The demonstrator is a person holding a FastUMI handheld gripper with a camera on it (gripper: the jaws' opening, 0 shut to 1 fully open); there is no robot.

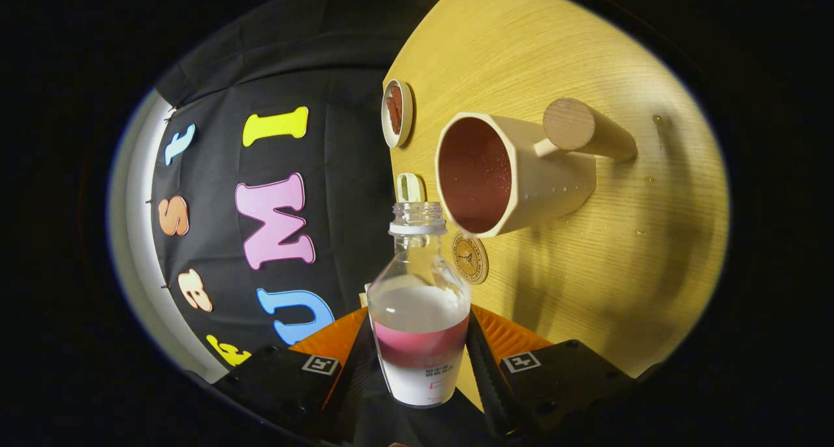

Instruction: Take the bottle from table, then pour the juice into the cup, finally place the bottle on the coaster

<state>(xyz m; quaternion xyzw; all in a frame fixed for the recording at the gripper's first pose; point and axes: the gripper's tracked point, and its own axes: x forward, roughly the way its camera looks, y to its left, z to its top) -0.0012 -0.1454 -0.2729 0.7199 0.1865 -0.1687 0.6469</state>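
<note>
My gripper [420, 359] is shut on a clear bottle [420, 317] with a pink label band and white juice in its lower half. Both fingers press on its sides. The bottle has no cap, and its open mouth [417, 216] sits just short of the rim of the cream cup [521, 180]. The cup has a dark red inside and a round wooden handle [583, 131]. My view is rolled, so the wooden table [625, 271] rises on the right and the cup's opening faces the bottle. No stream shows at the mouth. A round coaster [470, 258] with an emblem lies just beyond the bottle's shoulder, below the cup.
A small round dish [397, 113] with something red in it sits near the table's edge beyond the cup. A small pale green-topped piece [410, 187] lies between that dish and the bottle's mouth. A few drops [658, 118] dot the table past the handle.
</note>
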